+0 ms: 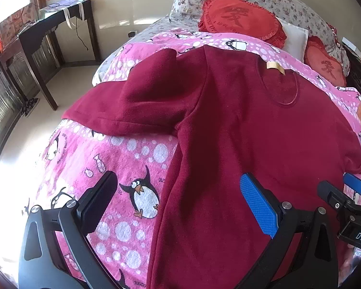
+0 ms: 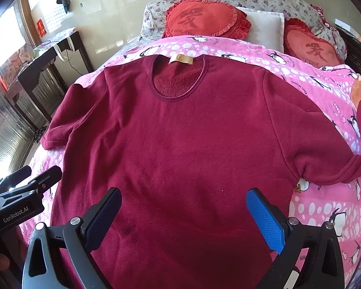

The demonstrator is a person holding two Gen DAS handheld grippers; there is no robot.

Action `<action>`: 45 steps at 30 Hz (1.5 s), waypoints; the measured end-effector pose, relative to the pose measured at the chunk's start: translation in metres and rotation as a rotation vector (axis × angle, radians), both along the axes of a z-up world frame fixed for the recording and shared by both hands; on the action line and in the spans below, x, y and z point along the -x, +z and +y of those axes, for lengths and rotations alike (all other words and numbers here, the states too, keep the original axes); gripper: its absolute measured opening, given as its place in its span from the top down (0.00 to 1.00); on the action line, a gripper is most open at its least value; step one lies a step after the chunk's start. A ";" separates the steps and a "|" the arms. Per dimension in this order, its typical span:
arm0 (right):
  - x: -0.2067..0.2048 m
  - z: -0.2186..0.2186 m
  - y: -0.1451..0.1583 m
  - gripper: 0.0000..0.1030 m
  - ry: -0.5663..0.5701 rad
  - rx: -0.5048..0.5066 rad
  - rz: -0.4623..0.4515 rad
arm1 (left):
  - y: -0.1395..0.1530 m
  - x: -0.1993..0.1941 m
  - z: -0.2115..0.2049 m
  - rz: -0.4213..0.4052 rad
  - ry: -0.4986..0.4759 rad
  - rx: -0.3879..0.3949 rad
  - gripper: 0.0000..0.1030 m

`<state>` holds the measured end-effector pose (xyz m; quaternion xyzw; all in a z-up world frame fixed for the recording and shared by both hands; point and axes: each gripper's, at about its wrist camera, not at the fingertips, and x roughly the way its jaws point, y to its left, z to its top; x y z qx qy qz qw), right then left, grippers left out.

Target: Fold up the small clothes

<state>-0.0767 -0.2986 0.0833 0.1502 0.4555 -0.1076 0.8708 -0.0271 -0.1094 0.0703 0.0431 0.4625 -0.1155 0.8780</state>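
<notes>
Your left gripper (image 1: 178, 202) and right gripper (image 2: 184, 214) both hung released above the dark red fleece top (image 2: 180, 132) (sleeves spread); a shallow pinch near its hem risked snagging the pink penguin-print blanket (image 2: 312, 204).

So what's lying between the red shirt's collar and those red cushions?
Only a strip of the pink penguin blanket; nothing else sits between the shirt collar and the cushions. The right wrist view shows it best.
</notes>
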 end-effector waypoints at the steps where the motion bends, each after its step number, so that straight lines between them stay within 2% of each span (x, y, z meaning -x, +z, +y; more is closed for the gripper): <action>1: -0.001 0.001 0.000 0.00 0.002 0.000 0.000 | 0.000 -0.001 0.003 0.004 0.002 0.002 0.01; 7: -0.009 0.010 0.001 0.00 0.033 0.014 0.000 | 0.002 -0.024 0.040 0.044 0.071 0.065 0.01; 17: -0.025 0.021 -0.006 0.00 0.063 0.004 0.022 | -0.015 -0.091 0.144 0.137 0.362 0.268 0.01; 20: -0.028 0.024 -0.009 0.00 0.074 0.004 0.034 | -0.022 -0.110 0.165 0.131 0.423 0.326 0.07; 24: -0.033 0.026 -0.014 0.00 0.077 -0.004 0.051 | -0.040 -0.136 0.178 0.201 0.439 0.431 0.21; 25: -0.034 0.026 -0.016 0.00 0.077 -0.008 0.055 | -0.044 -0.141 0.178 0.214 0.441 0.445 0.21; 30: -0.041 0.028 -0.021 0.00 0.086 -0.018 0.067 | -0.048 -0.163 0.173 0.176 0.426 0.407 0.22; 32: -0.042 0.029 -0.022 0.00 0.090 -0.016 0.071 | -0.055 -0.172 0.173 0.182 0.422 0.407 0.28; 34: -0.043 0.029 -0.023 0.00 0.091 -0.021 0.077 | -0.062 -0.178 0.174 0.179 0.445 0.389 0.49; 35: -0.043 0.028 -0.024 0.00 0.089 -0.027 0.079 | -0.064 -0.179 0.176 0.168 0.452 0.390 0.56; 36: -0.043 0.027 -0.025 0.00 0.087 -0.032 0.078 | -0.065 -0.180 0.180 0.165 0.452 0.407 0.69; 39: -0.041 0.024 -0.024 0.00 0.081 -0.039 0.072 | -0.062 -0.180 0.194 0.178 0.463 0.493 0.89; 41: -0.039 0.020 -0.022 0.00 0.077 -0.035 0.066 | -0.044 -0.177 0.195 0.149 0.437 0.500 0.91; 45: -0.031 0.007 -0.018 0.00 0.040 -0.059 0.043 | 0.012 -0.159 0.176 0.031 0.336 0.512 0.92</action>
